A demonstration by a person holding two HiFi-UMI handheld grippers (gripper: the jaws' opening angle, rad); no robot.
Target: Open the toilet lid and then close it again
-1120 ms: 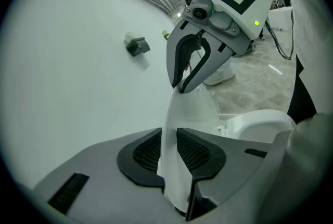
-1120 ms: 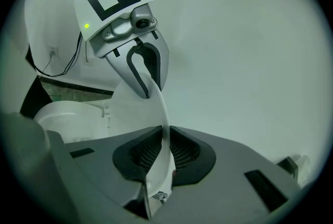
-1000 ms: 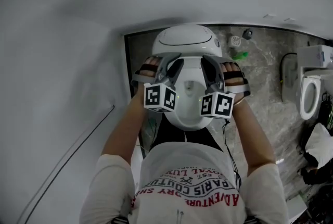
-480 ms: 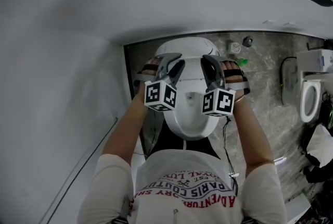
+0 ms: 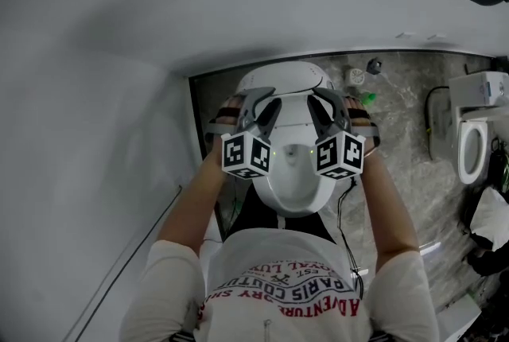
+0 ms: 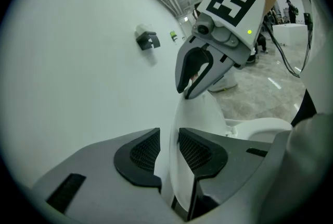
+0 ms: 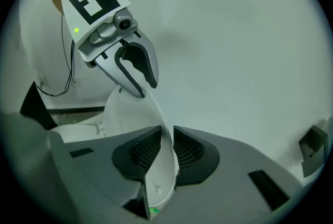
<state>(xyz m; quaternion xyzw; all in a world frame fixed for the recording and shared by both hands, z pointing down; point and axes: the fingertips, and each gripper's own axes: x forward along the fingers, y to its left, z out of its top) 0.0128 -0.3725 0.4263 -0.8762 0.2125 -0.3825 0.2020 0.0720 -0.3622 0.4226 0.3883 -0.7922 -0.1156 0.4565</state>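
Observation:
The white toilet lid [image 5: 284,80] stands raised over the bowl [image 5: 291,177], close to the wall. Both grippers hold to its upper rim. My left gripper [image 6: 169,147] has the lid's edge [image 6: 193,113] between its jaws. Those jaws have just been opening: the left pad stands clear of the rim, so nothing is clamped. My right gripper [image 7: 167,147] is shut on the lid rim [image 7: 136,113], both pads pressing it. In the head view the left gripper [image 5: 262,99] and the right gripper [image 5: 323,100] flank the lid's top.
A white wall fills the left and far side, with a small dark fitting [image 6: 147,39] on it. A second toilet [image 5: 472,143] stands at the right on the stone floor [image 5: 398,134]. Small items [image 5: 367,98] lie behind the bowl.
The lid has tipped further back toward the wall and now looks steeper from above. Both grippers have shifted slightly with it, their marker cubes a little wider apart.

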